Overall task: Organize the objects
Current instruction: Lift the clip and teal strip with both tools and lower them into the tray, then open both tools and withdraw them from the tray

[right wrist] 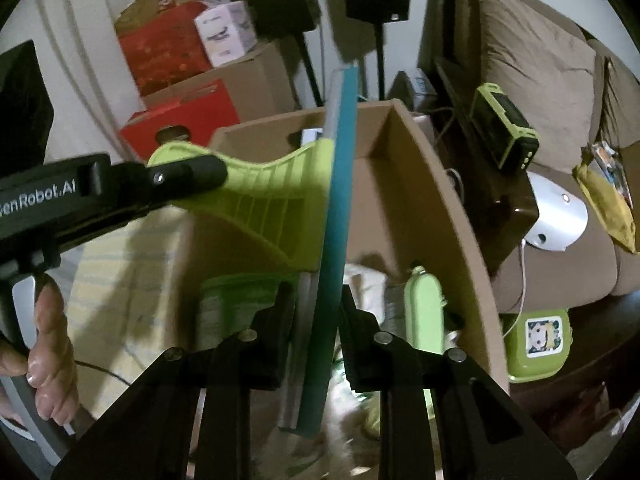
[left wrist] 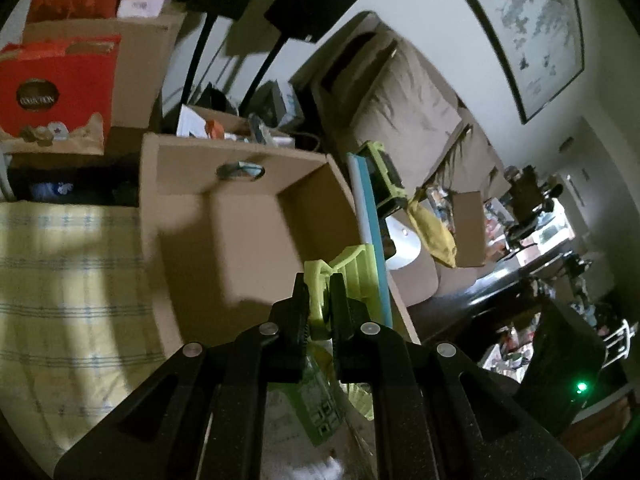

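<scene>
Left wrist view: the left claw (left wrist: 319,288) is pinched narrow on the lime-green handle (left wrist: 316,276) of a dustpan (left wrist: 356,268), whose ribbed green body runs ahead and to the right of the fingertips and ends in a long teal edge strip (left wrist: 370,232). Just ahead and to the left of the claw stands an open cardboard box (left wrist: 248,216) with a hand-hole in its far wall. Left of the box lies a yellow checked cloth (left wrist: 68,280). Far to the right is a brown sofa (left wrist: 404,120).

Right wrist view: the right claw (right wrist: 314,300) is closed on the teal strip (right wrist: 338,208), which runs upright between its fingers and well past them. The green dustpan body (right wrist: 276,200) spreads to the left of the strip, and further left the other claw (right wrist: 188,172) clamps the handle, with a person's hand (right wrist: 48,344) on its grip at the lower left. The cardboard box (right wrist: 440,216) is behind and to the right of the strip; a pale green bottle (right wrist: 424,308) stands inside it, just right of the claw.
</scene>
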A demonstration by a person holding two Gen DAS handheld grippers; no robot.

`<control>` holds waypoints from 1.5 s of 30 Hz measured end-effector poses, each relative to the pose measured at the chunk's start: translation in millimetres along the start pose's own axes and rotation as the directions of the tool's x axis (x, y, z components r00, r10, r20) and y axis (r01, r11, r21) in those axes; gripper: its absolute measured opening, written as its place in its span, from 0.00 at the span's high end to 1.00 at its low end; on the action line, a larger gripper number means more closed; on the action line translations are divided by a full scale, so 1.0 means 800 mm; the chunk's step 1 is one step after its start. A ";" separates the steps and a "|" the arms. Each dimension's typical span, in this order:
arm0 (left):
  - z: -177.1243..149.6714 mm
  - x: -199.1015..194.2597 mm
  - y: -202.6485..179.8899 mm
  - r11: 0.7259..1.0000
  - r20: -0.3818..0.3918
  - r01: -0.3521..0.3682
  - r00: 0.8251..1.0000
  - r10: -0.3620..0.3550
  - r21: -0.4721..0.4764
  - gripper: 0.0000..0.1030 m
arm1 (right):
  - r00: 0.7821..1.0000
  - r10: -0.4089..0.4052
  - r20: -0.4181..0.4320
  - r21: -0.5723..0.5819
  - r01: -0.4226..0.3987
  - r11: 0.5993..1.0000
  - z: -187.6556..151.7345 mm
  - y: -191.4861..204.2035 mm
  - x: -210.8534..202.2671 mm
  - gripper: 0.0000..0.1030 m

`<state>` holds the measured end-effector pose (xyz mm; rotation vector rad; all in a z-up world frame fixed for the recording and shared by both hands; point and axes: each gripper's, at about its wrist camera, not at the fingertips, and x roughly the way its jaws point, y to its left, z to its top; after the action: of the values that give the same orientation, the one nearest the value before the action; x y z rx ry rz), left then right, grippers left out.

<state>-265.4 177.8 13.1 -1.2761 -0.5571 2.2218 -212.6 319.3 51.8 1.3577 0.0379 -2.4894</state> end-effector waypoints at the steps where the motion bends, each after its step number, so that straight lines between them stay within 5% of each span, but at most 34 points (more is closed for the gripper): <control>1: 0.000 0.006 0.002 1.000 -0.006 -0.002 1.000 0.002 -0.001 0.91 | 1.000 -0.013 -0.003 -0.006 0.013 1.000 0.000 -0.002 0.005 0.80; 11: -0.002 0.056 0.024 0.998 -0.062 -0.057 0.996 0.057 0.002 0.90 | 0.997 -0.041 -0.059 -0.008 0.040 0.999 0.001 -0.018 0.066 0.79; 16: 0.000 0.058 0.039 0.995 -0.058 -0.094 0.994 0.095 0.019 0.79 | 0.997 -0.048 -0.065 -0.009 0.047 0.999 -0.002 -0.016 0.069 0.73; 20: 0.000 0.042 0.040 0.992 -0.044 -0.115 0.992 0.118 0.049 0.73 | 0.998 -0.043 -0.054 0.029 0.044 0.999 -0.004 -0.021 0.060 0.73; 25: -0.002 0.012 0.039 0.989 -0.012 -0.134 0.991 0.135 0.070 0.50 | 1.000 -0.026 -0.006 0.052 0.027 0.998 -0.005 -0.020 0.034 0.71; 35: -0.035 -0.054 0.032 0.969 0.029 -0.203 0.979 0.201 0.143 0.37 | 0.995 -0.026 0.096 0.025 0.023 0.999 -0.020 0.015 -0.022 0.60; 45: -0.077 -0.104 0.049 0.937 0.072 -0.311 0.950 0.303 0.159 0.37 | 0.987 -0.007 0.162 -0.006 0.008 1.000 -0.045 0.056 -0.053 0.48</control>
<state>-185.0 101.6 16.3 -1.2981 -0.1867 2.4970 -149.1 293.6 72.5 1.1498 0.0150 -2.5944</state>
